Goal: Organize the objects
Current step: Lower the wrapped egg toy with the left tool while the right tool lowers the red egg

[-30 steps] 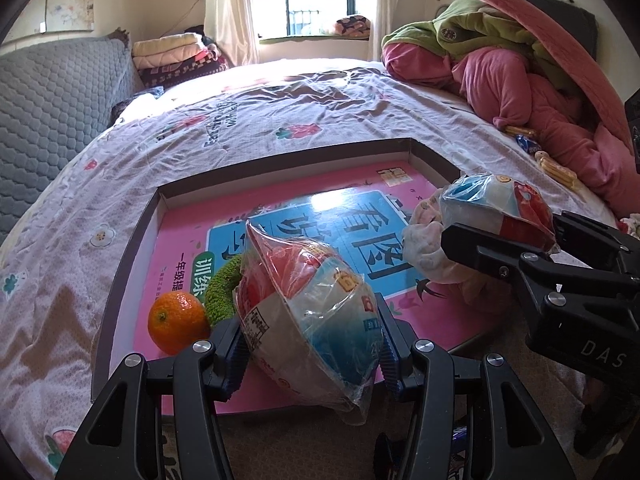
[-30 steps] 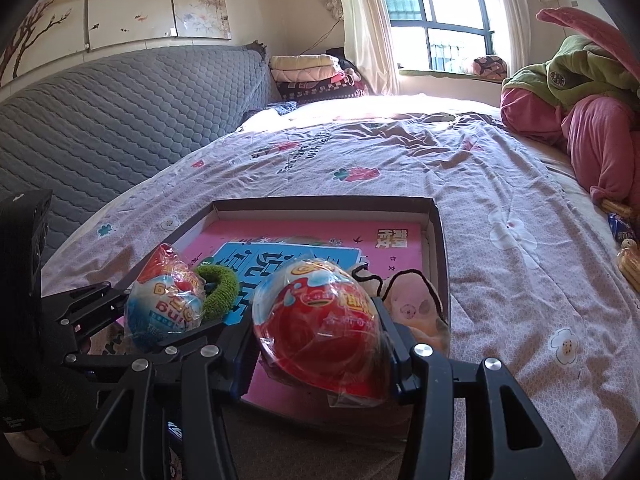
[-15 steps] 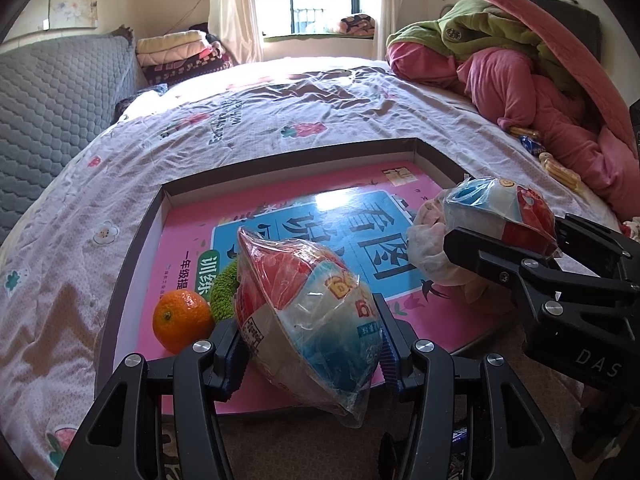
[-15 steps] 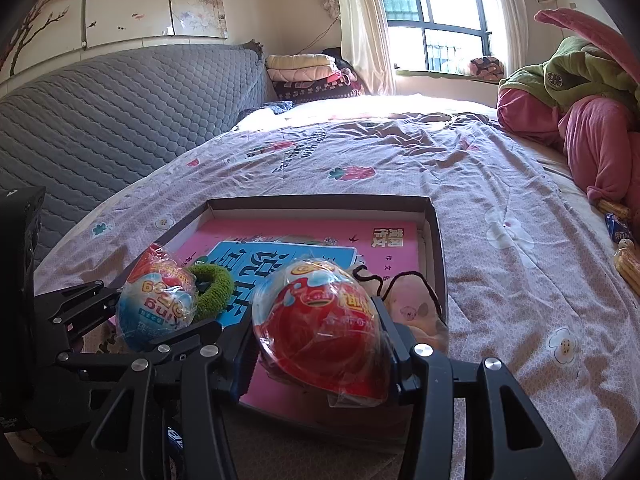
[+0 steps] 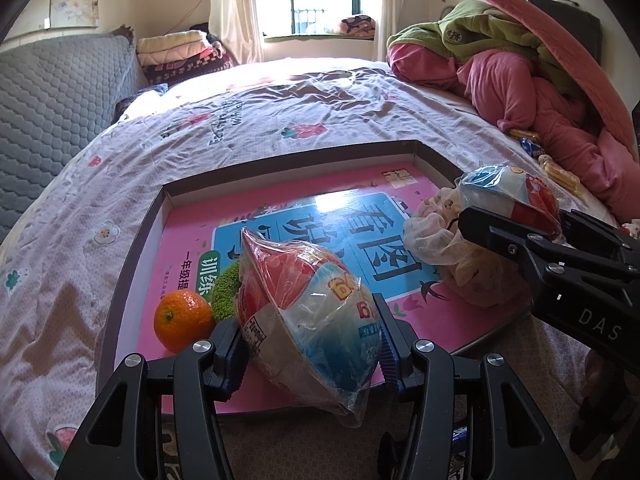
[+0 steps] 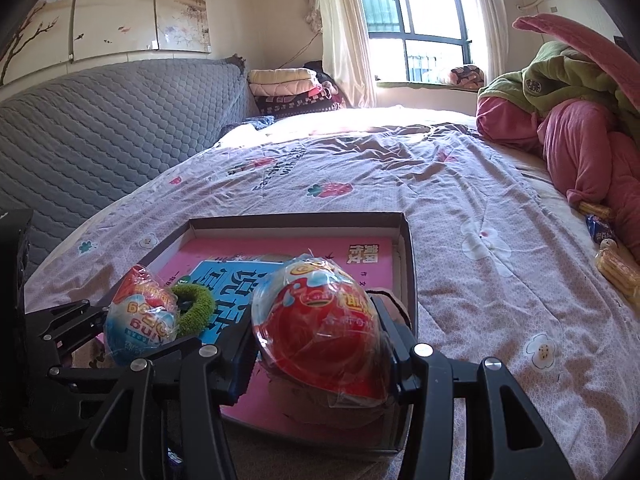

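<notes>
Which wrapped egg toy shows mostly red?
The wrapped egg toy in the right gripper; the one in the left gripper shows mostly blue and white.

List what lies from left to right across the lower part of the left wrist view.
orange → green ring → wrapped toy egg held by the left gripper → second wrapped egg in the right gripper

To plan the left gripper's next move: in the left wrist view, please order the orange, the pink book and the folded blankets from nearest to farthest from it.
1. Orange: in the box, just left of the left gripper.
2. Pink book: lining the box floor, ahead.
3. Folded blankets: far left, near the window.
</notes>
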`<state>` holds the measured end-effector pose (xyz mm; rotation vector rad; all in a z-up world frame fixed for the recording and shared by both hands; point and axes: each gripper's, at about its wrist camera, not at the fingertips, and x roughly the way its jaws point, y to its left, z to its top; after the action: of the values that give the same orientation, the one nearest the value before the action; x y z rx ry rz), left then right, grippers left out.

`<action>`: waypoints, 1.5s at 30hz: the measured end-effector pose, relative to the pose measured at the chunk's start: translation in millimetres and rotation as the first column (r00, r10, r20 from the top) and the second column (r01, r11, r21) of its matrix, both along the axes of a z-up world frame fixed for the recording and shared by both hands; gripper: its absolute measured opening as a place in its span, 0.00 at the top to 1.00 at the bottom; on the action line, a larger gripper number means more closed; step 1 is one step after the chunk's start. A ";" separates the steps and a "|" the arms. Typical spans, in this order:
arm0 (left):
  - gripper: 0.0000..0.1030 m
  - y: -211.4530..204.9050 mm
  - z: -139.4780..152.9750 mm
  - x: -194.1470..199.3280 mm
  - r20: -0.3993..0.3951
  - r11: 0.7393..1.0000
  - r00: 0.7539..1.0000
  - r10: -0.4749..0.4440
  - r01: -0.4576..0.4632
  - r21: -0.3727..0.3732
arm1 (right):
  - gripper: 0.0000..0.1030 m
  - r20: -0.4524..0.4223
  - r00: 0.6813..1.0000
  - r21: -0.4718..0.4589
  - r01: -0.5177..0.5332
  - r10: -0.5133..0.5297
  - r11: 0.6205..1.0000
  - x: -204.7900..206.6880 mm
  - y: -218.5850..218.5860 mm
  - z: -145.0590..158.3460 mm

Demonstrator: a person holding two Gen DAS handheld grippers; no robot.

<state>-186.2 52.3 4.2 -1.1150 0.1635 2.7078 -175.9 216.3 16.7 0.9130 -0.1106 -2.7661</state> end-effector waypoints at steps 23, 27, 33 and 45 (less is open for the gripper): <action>0.46 0.8 1.0 0.5 0.006 1.000 1.000 0.005 -0.005 0.002 | 0.49 0.003 1.000 0.024 0.017 -0.017 1.000 0.6 -2.0 0.0; 0.46 0.7 2.1 1.1 0.002 1.000 1.000 0.005 -0.005 0.005 | 0.49 -0.010 1.000 0.033 0.016 -0.015 0.999 3.0 -4.5 1.2; 0.46 -0.4 3.8 0.7 0.001 1.000 1.000 0.009 -0.009 0.007 | 0.49 -0.046 0.999 0.057 0.002 0.001 0.998 7.2 -13.9 2.8; 0.46 -6.5 9.3 2.7 -0.006 1.000 1.000 0.013 -0.013 0.019 | 0.49 -0.074 0.997 0.086 -0.019 0.025 0.996 10.3 -21.6 5.6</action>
<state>-183.5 45.8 13.4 -1.1064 0.1323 2.7188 -165.6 194.7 22.3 0.8235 0.0301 -2.7997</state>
